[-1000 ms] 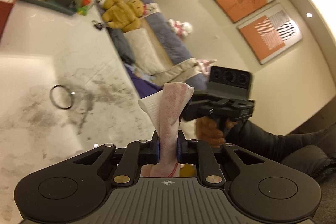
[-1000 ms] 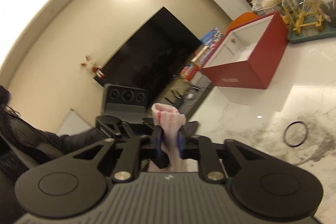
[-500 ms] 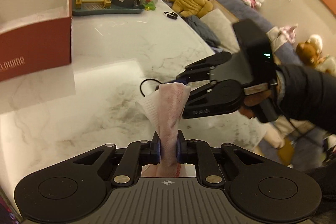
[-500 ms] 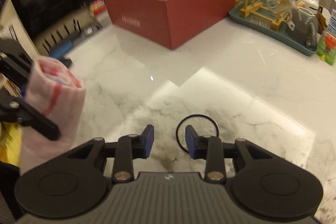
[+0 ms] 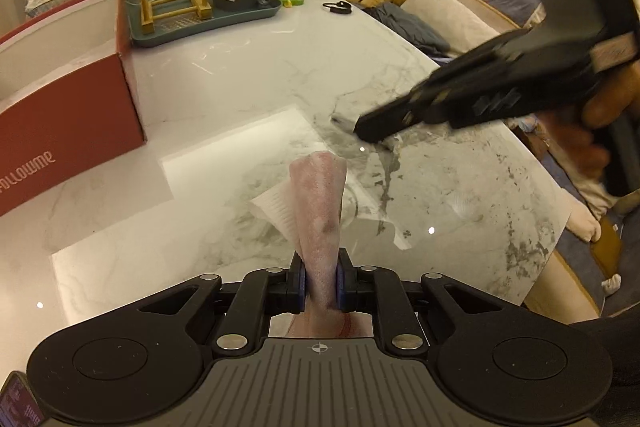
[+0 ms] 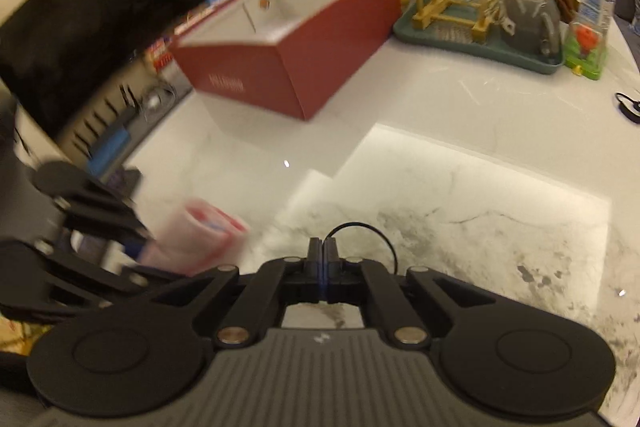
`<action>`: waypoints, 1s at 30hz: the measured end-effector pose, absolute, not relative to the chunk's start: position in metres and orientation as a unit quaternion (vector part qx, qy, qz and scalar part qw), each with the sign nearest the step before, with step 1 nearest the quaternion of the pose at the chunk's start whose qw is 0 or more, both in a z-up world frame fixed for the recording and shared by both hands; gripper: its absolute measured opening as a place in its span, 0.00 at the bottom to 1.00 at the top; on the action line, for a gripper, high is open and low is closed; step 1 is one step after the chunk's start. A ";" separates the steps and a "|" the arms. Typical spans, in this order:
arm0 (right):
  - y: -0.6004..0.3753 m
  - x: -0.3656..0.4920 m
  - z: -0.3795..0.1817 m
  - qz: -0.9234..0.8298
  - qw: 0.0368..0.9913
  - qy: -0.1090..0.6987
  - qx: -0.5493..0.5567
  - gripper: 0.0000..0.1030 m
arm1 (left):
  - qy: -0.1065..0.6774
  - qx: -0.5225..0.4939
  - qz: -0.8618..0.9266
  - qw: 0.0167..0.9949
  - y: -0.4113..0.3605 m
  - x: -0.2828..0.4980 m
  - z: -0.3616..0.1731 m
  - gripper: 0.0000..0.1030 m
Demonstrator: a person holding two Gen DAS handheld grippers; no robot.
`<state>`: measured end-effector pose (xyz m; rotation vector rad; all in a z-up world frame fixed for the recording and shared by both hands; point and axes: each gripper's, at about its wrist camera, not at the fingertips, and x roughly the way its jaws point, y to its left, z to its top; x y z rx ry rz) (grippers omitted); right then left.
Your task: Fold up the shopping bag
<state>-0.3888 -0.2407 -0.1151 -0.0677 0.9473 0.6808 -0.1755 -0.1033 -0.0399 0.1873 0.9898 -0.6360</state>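
Left gripper [image 5: 320,283]: pinching folded pink shopping bag [image 5: 320,203], held upright above marble bench [image 5: 240,75]. Right gripper [image 6: 323,259]: pressed together, nothing between; black ring [image 6: 384,239] lies beyond it.

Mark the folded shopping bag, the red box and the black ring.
folded shopping bag [image 5: 320,211], left wrist view, middle of the pink roll.
red box [image 6: 320,67], right wrist view, its near side wall.
black ring [image 6: 386,241], right wrist view, right arc.

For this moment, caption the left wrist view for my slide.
Left gripper clamps the folded pink bag above the marble table.
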 end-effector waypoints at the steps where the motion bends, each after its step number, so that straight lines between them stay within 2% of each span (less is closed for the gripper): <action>1: -0.246 -0.390 -0.108 0.326 0.834 0.445 -0.013 0.00 | 0.466 0.094 -0.301 0.827 -0.106 -0.175 -0.041 0.13; 4: -0.257 -0.395 -0.088 0.341 0.831 0.438 0.034 0.00 | 0.463 0.113 -0.306 0.824 -0.115 -0.176 -0.041 0.13; 10: -0.256 -0.403 -0.070 0.362 0.820 0.439 0.057 0.00 | 0.456 0.155 -0.311 0.819 -0.133 -0.180 -0.041 0.13; 30: -0.235 -0.416 -0.079 0.375 0.804 0.459 0.042 0.00 | 0.442 0.214 -0.298 0.819 -0.148 -0.186 -0.042 0.13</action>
